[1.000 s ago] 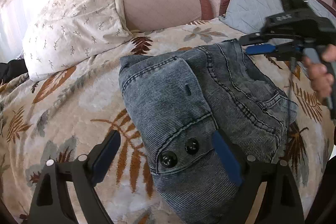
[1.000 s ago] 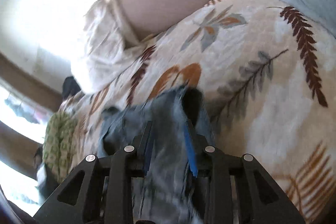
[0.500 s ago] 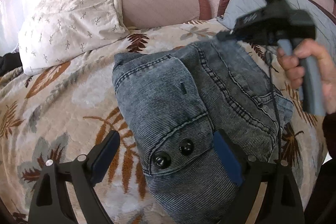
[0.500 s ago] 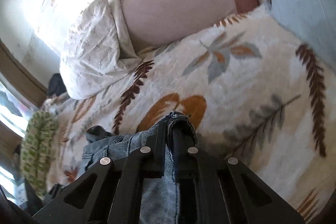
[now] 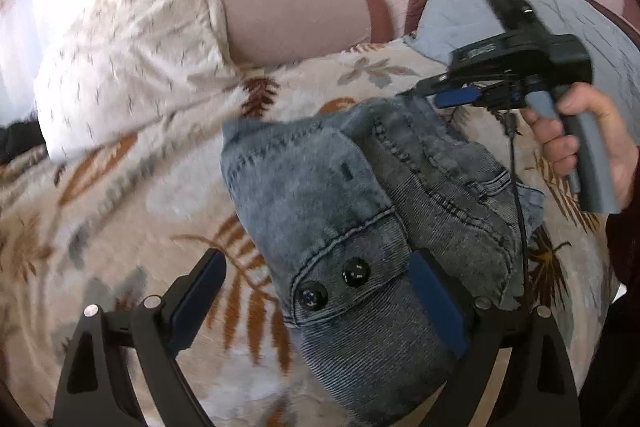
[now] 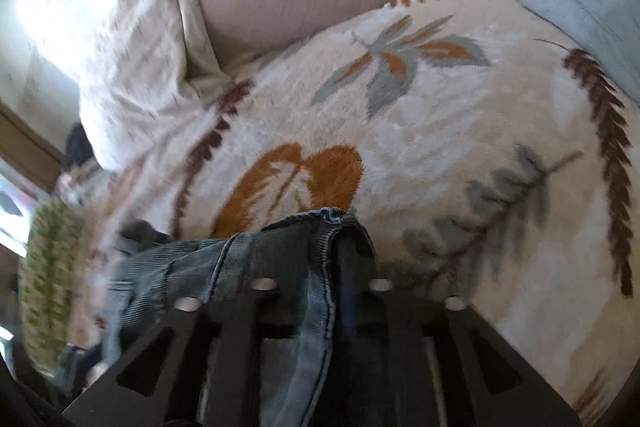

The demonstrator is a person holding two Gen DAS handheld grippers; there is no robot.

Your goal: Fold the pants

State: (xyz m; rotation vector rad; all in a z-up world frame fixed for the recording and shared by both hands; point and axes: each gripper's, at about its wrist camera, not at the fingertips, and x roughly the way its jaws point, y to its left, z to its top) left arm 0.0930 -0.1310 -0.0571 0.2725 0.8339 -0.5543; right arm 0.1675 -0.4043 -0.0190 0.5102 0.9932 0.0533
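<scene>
we see the pants [image 5: 360, 211], grey-blue denim, lying bunched and partly folded on the leaf-patterned blanket [image 5: 132, 211] that covers the bed. a flap with two black buttons [image 5: 332, 285] lies uppermost at the near end, close to our left gripper [image 5: 320, 303]. its jaws stand wide apart: the left finger hangs over bare blanket, while the right blue pad [image 5: 436, 307] sits on or just above the denim, and we cannot tell whether it presses down. nothing is held between them.

at the far edge of the pants, our right gripper [image 5: 444, 95] pinches the denim edge. in its own view the jaws are drawn close together with a stitched fold of the pants [image 6: 320, 267] clamped between them, the cloth bunching up just past the fingertips. a hand [image 5: 588, 143] wraps around the grey handle, and a thin black cable [image 5: 520, 219] hangs from the tool across the right side of the denim.

beyond the pants, a white pillow [image 5: 128, 67] with small sprig marks leans against a pink padded headboard [image 5: 296, 15], and a pale blue quilted cushion [image 5: 464, 3] lies at the far right. in the right wrist view, a green-patterned cloth [image 6: 44, 287] shows at the left edge, blurred.
</scene>
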